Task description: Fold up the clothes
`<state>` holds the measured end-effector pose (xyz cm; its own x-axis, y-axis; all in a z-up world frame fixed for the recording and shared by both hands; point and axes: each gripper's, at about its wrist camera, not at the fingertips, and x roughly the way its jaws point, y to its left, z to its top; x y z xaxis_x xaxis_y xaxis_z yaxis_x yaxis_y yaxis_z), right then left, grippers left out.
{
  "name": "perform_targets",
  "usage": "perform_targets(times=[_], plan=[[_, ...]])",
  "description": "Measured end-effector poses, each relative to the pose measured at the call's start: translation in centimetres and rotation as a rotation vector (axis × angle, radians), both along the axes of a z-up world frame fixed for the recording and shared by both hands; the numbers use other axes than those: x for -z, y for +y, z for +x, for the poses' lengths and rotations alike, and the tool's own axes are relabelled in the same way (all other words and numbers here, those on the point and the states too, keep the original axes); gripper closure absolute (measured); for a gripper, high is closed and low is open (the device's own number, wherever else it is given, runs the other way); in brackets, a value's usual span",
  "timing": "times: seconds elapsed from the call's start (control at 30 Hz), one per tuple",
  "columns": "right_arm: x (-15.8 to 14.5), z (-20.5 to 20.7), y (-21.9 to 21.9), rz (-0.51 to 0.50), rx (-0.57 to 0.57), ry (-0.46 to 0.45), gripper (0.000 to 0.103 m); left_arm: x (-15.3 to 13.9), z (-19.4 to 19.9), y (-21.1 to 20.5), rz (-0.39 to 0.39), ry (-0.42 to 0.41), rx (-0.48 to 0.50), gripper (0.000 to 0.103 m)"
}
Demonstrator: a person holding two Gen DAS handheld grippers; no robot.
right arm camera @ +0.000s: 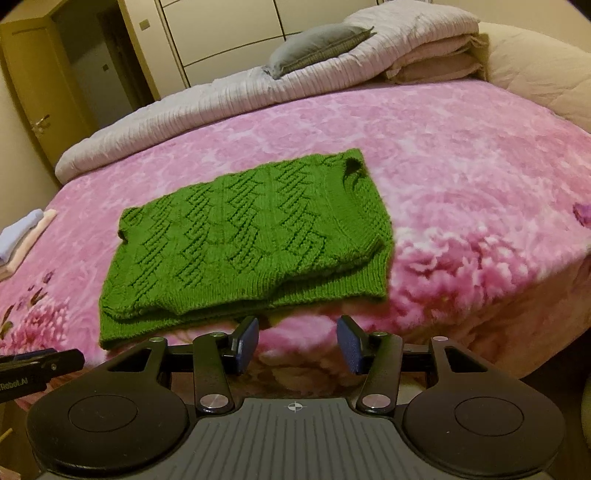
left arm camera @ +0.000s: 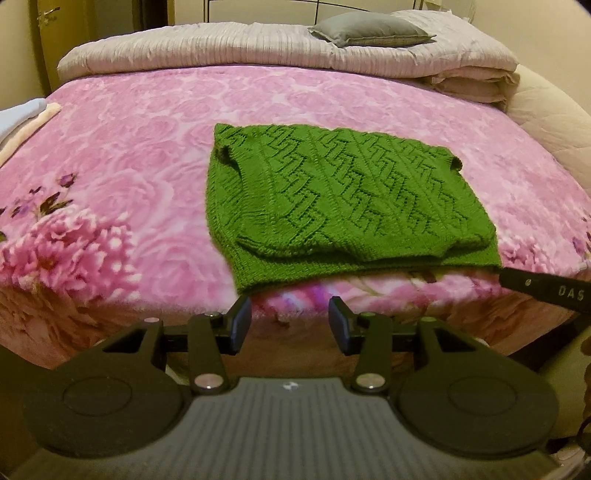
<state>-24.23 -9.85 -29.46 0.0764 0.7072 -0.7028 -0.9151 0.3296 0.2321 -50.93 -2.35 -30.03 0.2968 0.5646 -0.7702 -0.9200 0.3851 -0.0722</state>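
A green knitted sweater [left arm camera: 343, 199] lies folded into a rough rectangle on the pink floral blanket [left arm camera: 129, 155], near the bed's front edge. It also shows in the right wrist view [right arm camera: 251, 243]. My left gripper [left arm camera: 290, 323] is open and empty, just in front of the sweater's near left corner, off the bed edge. My right gripper [right arm camera: 297, 345] is open and empty, just in front of the sweater's near right edge. The right gripper's body shows at the right edge of the left wrist view [left arm camera: 546, 291].
A folded pale quilt [left arm camera: 258, 48] with a grey pillow [left arm camera: 373, 31] lies across the far end of the bed. Folded light clothes [right arm camera: 22, 236] are stacked at the bed's left edge. A door [right arm camera: 33, 92] stands at the far left.
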Motion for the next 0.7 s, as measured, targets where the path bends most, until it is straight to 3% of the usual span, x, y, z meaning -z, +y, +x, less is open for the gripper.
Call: perform_targets(times=[0.43,0.7], plan=[[1.7,0.1,2.2,-0.059,-0.017,0.002,0.052,1.5,-1.0,1.7,-0.031,-0.050,-0.019,0.061],[3.2,4.2,2.2,-0.024,0.067,0.114,0.052,1.7,-1.2,3.9,-0.015,-0.138,0.024,0.063]])
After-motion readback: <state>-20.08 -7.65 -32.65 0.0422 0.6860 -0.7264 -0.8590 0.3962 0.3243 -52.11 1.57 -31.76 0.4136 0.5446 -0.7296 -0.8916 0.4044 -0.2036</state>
